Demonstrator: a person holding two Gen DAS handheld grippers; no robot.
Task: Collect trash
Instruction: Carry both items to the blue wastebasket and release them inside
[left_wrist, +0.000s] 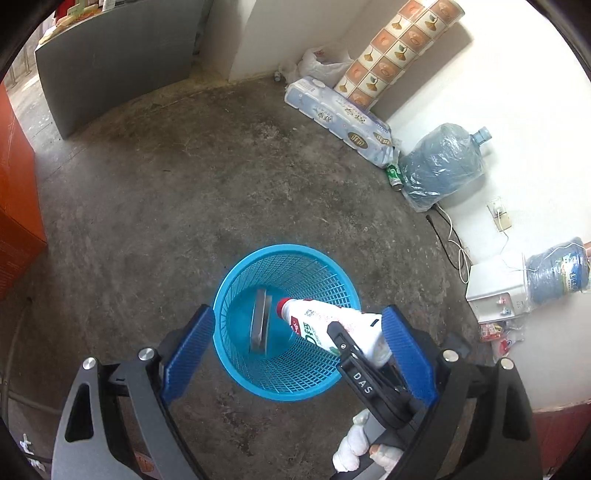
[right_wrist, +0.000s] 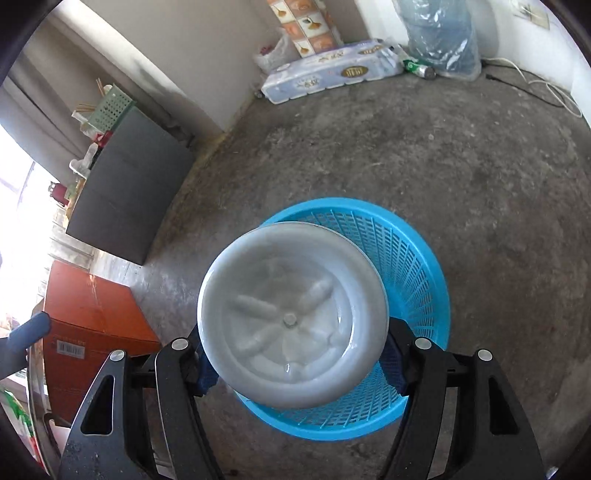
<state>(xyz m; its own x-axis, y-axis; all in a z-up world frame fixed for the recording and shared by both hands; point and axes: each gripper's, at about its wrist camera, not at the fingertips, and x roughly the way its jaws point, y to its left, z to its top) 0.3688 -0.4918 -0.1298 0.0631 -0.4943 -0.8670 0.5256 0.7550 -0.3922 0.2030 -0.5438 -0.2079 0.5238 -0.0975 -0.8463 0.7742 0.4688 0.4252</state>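
1. I had the left gripper (left_wrist: 297, 332) pointed steeply down over the blue basket (left_wrist: 236, 280), which stood on the concrete floor (left_wrist: 184, 177).
2. Its jaws stood wide apart, one blue pad on either side of the basket rim as the left wrist view showed it, with nothing pressed between them.
3. I saw a flat grey object (left_wrist: 260, 321) lying inside the basket near the bottom. I could not tell what it was.
4. The right gripper (right_wrist: 295, 360) held the bottle (left_wrist: 332, 326), a white one with a red cap and a printed label.
5. In the left wrist view the bottle pointed cap-first into the basket mouth, tilted, with its cap past the rim.
6. In the right wrist view I saw only the bottle's round white base (right_wrist: 291, 314), seated between the two fingers, which were spread wide around it. Whether the pads pressed it I could not tell, since the base hid them.
7. A white-gloved hand (left_wrist: 364, 448) gripped the handle of the right gripper.
8. Against the far wall lay a pack of tissue rolls (left_wrist: 338, 118), a green can (left_wrist: 394, 176) and a bagged water jug (left_wrist: 443, 162).
9. An orange box (right_wrist: 92, 325) stood left of the basket in the right wrist view.
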